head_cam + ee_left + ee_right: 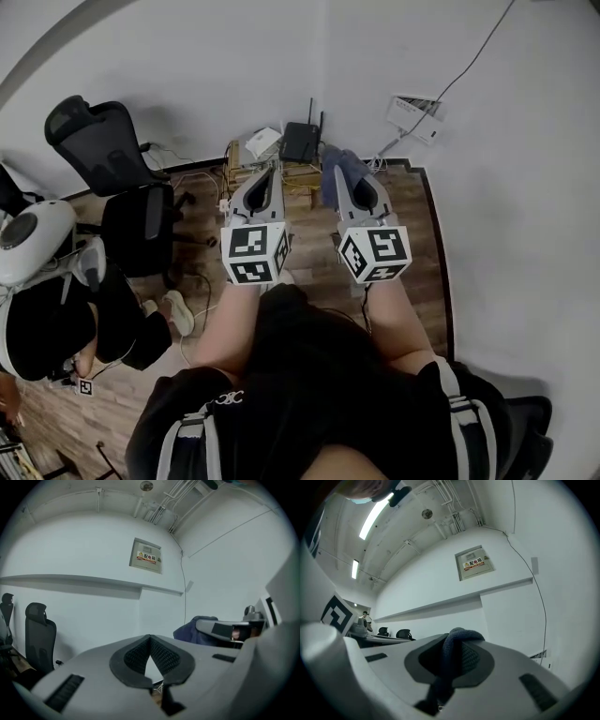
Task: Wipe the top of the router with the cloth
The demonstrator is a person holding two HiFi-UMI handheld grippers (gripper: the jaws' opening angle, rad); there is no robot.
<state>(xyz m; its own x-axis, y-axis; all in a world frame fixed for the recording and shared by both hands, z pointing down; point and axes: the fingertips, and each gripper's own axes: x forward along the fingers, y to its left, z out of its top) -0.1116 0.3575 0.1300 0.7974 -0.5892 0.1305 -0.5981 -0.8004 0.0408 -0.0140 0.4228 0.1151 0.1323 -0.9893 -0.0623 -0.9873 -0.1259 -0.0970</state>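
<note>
The person stands facing the corner, both grippers raised in front of the chest. The right gripper (354, 187) has its jaws pinched on the dark blue cloth (457, 641). A fold of it bulges up between the pads, and in the head view the rest hangs off the tip. The left gripper (150, 641) has its jaws pressed together at the tips with nothing between them.

The black router (300, 142) sits low down against the wall on a brown stand (298, 176), with its two antennas standing up at the back edge. A white box (263, 142) lies just beside it on the left. In the head view the router lies ahead of both grippers, between their two lines. The cloth-holding tip is the nearer one, with the router forward of it and a little to its left. The cloth's free edge looks close to the router's right side, but I cannot tell if they touch.

Neither gripper view shows the router. Both look up at the white wall and its small panel box (146, 556), so the jaws are tilted above it. I judge the wipe has not begun. The right gripper would need to tip down and go forward-left to lay the cloth on the top face, then sweep across in front of the antennas.
</note>
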